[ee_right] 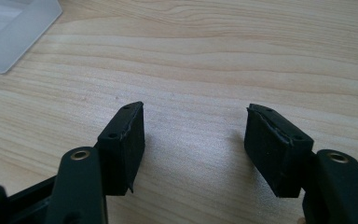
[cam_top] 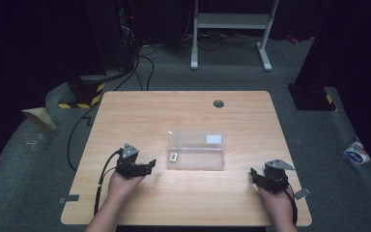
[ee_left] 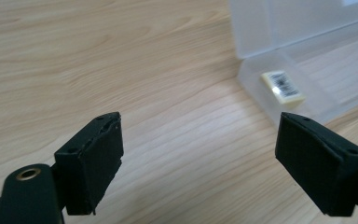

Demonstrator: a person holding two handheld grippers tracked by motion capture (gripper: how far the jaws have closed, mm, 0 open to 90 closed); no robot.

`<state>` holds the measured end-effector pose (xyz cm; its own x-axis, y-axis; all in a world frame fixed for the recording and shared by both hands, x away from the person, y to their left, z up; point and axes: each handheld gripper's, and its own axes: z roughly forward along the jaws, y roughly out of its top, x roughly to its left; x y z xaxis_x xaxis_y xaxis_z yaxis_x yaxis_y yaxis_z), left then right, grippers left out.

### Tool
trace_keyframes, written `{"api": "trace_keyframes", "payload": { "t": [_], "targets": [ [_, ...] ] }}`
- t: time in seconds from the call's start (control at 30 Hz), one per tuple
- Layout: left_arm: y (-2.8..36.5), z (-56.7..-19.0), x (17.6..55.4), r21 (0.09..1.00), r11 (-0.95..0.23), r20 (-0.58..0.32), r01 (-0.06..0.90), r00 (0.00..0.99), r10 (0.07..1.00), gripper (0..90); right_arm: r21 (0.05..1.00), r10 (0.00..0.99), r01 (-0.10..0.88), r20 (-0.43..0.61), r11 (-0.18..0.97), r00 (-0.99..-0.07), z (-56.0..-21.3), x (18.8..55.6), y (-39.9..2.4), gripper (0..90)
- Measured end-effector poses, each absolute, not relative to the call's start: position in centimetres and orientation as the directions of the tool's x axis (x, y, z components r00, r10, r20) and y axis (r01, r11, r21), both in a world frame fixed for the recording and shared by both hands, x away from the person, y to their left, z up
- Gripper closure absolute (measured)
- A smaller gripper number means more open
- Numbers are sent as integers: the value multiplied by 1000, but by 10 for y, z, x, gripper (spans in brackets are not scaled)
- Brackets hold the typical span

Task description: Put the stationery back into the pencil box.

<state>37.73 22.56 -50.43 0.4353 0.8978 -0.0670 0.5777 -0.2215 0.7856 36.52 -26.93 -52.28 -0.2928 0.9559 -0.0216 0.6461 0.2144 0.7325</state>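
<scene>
A clear plastic box [cam_top: 195,151] lies in the middle of the wooden table [cam_top: 183,113], with a small barcode label [cam_top: 173,156] on its left end and a white sticker [cam_top: 214,139] at its back right. My left gripper [cam_top: 145,166] rests on the table just left of the box, open, with nothing between its jaws. In the left gripper view the box [ee_left: 307,56] and its label [ee_left: 283,86] lie ahead to the right of the gripper [ee_left: 199,161]. My right gripper [cam_top: 256,175] sits near the front right, open and empty. The right gripper view has the gripper [ee_right: 195,140] over bare wood, with the box corner [ee_right: 14,32] at upper left.
A grey round grommet [cam_top: 218,103] is set in the table's back edge. Beyond the table stand a white metal frame [cam_top: 232,29], floor cables [cam_top: 140,63] and a yellow-black striped block [cam_top: 84,94]. A tape strip [cam_top: 69,199] sits at the front left corner.
</scene>
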Motion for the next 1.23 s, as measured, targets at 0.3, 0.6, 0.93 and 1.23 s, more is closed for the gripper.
{"api": "trace_keyframes", "payload": {
  "t": [0.3,0.6,0.93,1.23],
  "targets": [
    [259,-519,361,751,-228,-45,620,393,919,141,732,957,648,-18,211,-290,-523,365,-269,378],
    [285,-527,344,709,-280,11,647,387,922,120,731,957,648,-19,211,-290,-523,365,-269,378],
    [283,-529,330,731,-255,6,633,367,930,149,732,957,647,-20,211,-290,-523,365,-269,376],
    [283,-530,332,736,-249,-1,629,368,930,154,732,959,650,-17,204,-282,-523,364,-268,377]
  ]
}}
